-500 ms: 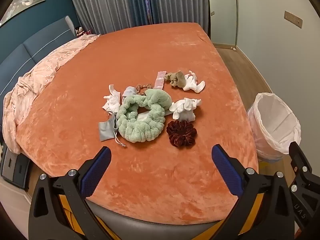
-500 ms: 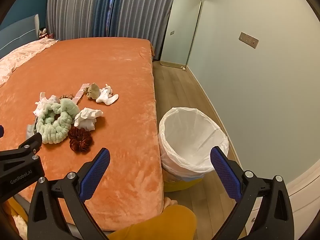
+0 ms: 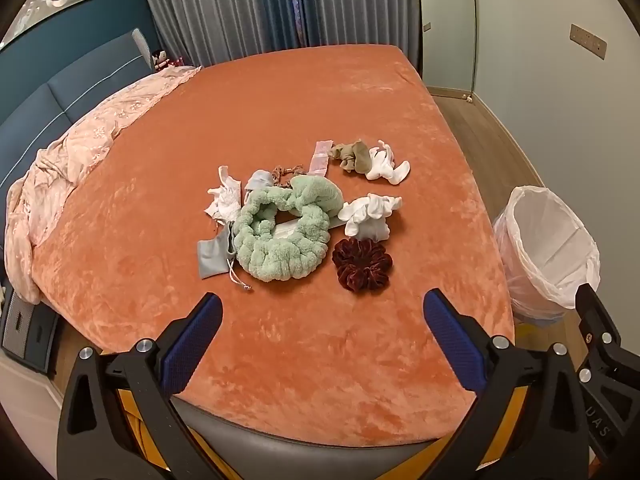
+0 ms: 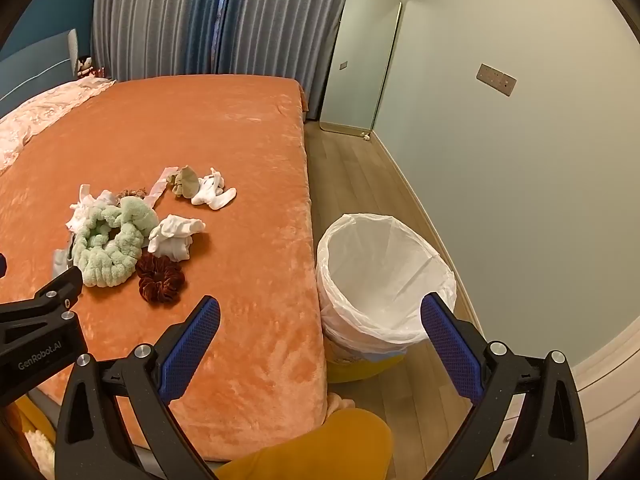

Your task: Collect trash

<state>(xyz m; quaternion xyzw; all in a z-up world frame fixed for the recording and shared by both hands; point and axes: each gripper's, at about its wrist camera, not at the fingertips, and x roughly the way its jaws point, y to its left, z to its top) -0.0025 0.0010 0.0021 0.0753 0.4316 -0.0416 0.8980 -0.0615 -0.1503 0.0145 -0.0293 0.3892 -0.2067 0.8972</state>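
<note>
A heap of small items lies mid-bed on the orange cover [image 3: 280,120]: a fluffy green headband [image 3: 286,226], a dark red scrunchie [image 3: 362,264], crumpled white tissues [image 3: 370,212] [image 3: 386,166], an olive scrunchie [image 3: 354,156], a grey pouch [image 3: 214,256] and white lace cloth [image 3: 224,200]. A bin with a white liner [image 4: 380,276] stands on the floor at the bed's right side. My left gripper [image 3: 320,312] hovers open over the bed's near edge, short of the heap. My right gripper [image 4: 320,316] is open above the bed edge and bin, holding nothing.
A pink blanket [image 3: 80,160] is bunched along the bed's left side by a blue headboard [image 3: 60,96]. Grey curtains [image 4: 180,20] hang behind, and a mirror [image 4: 360,60] leans on the right wall. A person's yellow-clad leg [image 4: 320,448] is below the right gripper.
</note>
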